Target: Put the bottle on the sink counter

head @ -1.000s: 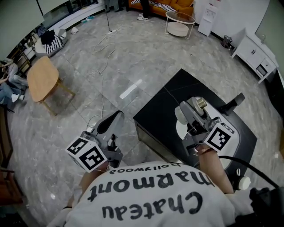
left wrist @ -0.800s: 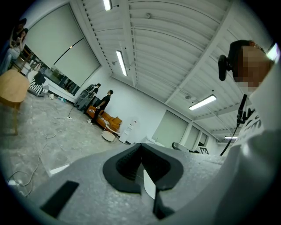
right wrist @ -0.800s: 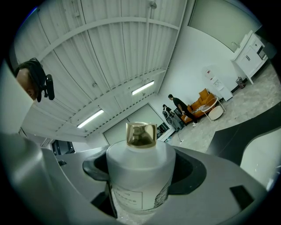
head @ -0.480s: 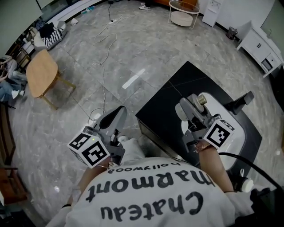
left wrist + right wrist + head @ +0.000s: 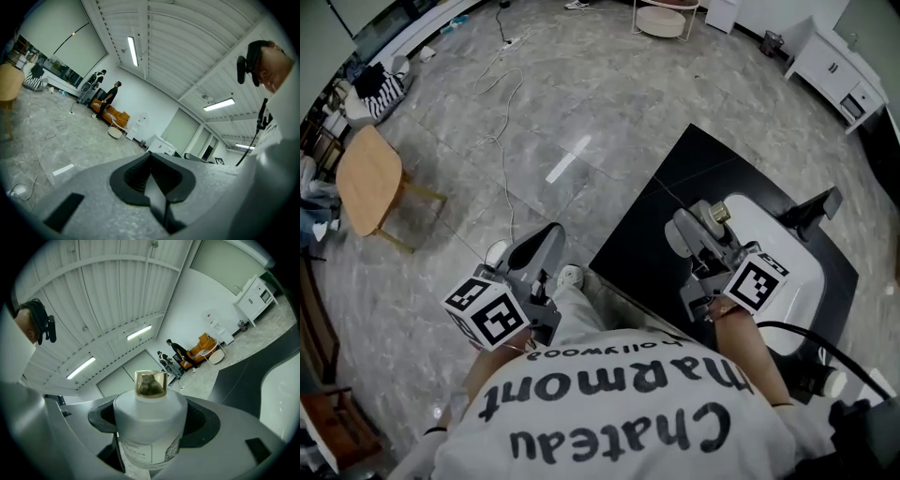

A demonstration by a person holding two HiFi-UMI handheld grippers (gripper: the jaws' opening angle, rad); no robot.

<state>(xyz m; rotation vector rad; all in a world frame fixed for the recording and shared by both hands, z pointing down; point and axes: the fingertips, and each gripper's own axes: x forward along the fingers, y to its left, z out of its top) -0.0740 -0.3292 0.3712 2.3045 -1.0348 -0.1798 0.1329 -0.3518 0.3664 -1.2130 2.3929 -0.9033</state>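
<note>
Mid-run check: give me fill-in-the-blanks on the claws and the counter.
The right claw is shut on a white ___.
The bottle's cap is ___ coloured.
The left claw is shut and holds ___.
The counter around the sink is ___.
Missing: bottle; gold; nothing; black.

- My left gripper (image 5: 539, 251) sits at 8 o'clock in the head view, nose toward 1 o'clock, jaws pressed together.
- My right gripper (image 5: 697, 227) sits at 4 o'clock, nose toward 11 o'clock, jaws clamped on the white bottle (image 5: 149, 425).
</note>
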